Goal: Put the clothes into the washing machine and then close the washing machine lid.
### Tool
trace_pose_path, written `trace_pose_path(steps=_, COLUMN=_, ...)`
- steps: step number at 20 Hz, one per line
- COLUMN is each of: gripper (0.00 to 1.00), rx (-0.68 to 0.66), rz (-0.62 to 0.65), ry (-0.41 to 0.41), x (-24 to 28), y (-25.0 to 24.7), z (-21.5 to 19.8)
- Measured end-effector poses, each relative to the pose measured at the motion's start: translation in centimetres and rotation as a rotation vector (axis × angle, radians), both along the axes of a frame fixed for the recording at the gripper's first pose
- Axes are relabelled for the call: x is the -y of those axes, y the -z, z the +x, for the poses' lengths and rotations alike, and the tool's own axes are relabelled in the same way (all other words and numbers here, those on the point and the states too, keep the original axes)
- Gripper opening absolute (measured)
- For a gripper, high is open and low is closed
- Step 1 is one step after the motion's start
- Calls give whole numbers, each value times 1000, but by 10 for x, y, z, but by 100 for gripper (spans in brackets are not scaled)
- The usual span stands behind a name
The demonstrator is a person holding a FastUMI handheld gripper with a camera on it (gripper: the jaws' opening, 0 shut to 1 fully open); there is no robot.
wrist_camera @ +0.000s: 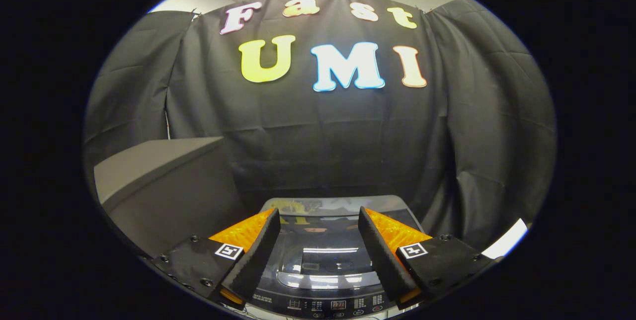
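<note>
The washing machine (323, 300) stands below and just ahead of my fingers, seen from above. Its glossy dark lid (323, 255) lies flat and shut over the tub, mirroring the lights and the wall. A control panel (338, 305) with small buttons runs along the machine's near edge. My gripper (318, 220) hangs above the lid, open, with nothing between its fingers. The lid shows in the gap between them. No clothes are to be seen through the lid.
A grey table or counter (149, 166) stands to the left of the machine, its top higher than the lid. Black cloth walls close in behind and to the right of the machine.
</note>
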State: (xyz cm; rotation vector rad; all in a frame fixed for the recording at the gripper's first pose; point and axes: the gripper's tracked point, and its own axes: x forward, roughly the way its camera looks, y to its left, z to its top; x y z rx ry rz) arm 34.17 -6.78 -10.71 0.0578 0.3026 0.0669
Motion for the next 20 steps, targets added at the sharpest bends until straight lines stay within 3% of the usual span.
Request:
trace_pose_path(steps=9, gripper=98, rx=124, rz=-11, ry=47, x=6, y=-97, z=-83)
trace_pose_path(steps=20, gripper=98, rx=216, rz=-23, ry=73, x=-21, y=-148, z=-196)
